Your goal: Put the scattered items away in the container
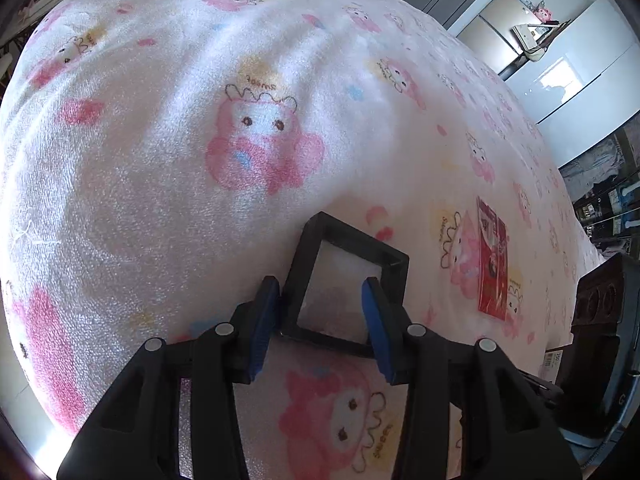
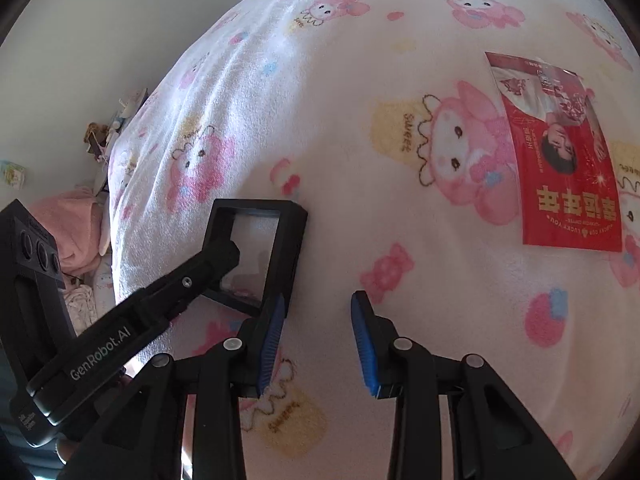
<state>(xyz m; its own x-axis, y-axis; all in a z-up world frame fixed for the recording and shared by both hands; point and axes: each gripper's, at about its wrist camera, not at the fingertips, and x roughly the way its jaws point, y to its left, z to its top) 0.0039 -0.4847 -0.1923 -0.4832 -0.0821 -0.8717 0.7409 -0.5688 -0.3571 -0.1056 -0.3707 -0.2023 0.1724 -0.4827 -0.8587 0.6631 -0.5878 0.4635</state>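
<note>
A black square box with a clear film middle (image 1: pixel 345 280) lies on the pink cartoon blanket (image 1: pixel 200 140). My left gripper (image 1: pixel 322 316) has its blue pads on both sides of the box's near end, shut on it. The box also shows in the right wrist view (image 2: pixel 260 252), with the left gripper's arm (image 2: pixel 132 320) reaching onto it. My right gripper (image 2: pixel 318 334) is open and empty above the blanket (image 2: pixel 400 280), just right of the box. A red packet with a printed face (image 2: pixel 560 152) lies flat to the far right; it also shows in the left wrist view (image 1: pixel 494 264).
A dark device (image 1: pixel 600 340) stands at the bed's right edge in the left wrist view. Cabinets and shelves (image 1: pixel 560 60) stand beyond the bed. A pink cloth (image 2: pixel 72 228) and small clutter lie on the floor at the left of the bed.
</note>
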